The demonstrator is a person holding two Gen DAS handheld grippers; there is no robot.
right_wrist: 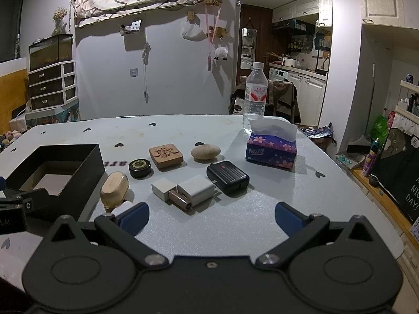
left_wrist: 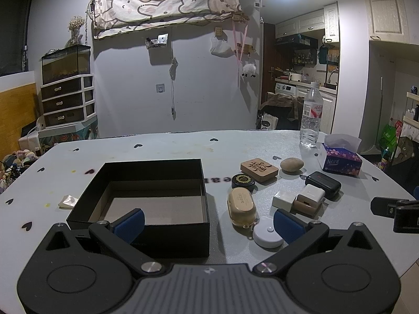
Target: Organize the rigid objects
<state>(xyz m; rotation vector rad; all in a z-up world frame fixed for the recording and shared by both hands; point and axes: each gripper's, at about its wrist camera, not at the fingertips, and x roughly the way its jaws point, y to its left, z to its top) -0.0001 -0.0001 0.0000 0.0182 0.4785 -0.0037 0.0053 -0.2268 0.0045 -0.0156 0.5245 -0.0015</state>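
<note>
An open black box (left_wrist: 146, 183) (right_wrist: 52, 167) stands empty on the table's left. To its right lie a tan oval case (left_wrist: 241, 206) (right_wrist: 114, 189), a black round tin (left_wrist: 243, 180) (right_wrist: 140, 168), a carved wooden block (left_wrist: 258, 169) (right_wrist: 165, 155), a stone (left_wrist: 291, 164) (right_wrist: 205, 152), a black ribbed case (left_wrist: 323, 185) (right_wrist: 227, 177), a white charger (left_wrist: 310, 194) (right_wrist: 196, 189), a white cube (left_wrist: 283, 201) (right_wrist: 162, 188) and a white round disc (left_wrist: 267, 233). My left gripper (left_wrist: 208, 226) is open over the box's near wall. My right gripper (right_wrist: 210, 218) is open above bare table, short of the chargers.
A water bottle (left_wrist: 311, 115) (right_wrist: 254, 96) and a tissue box (left_wrist: 340, 158) (right_wrist: 272, 149) stand at the far right. A small pale scrap (left_wrist: 67, 201) lies left of the box. The table edge (right_wrist: 366, 196) runs close on the right.
</note>
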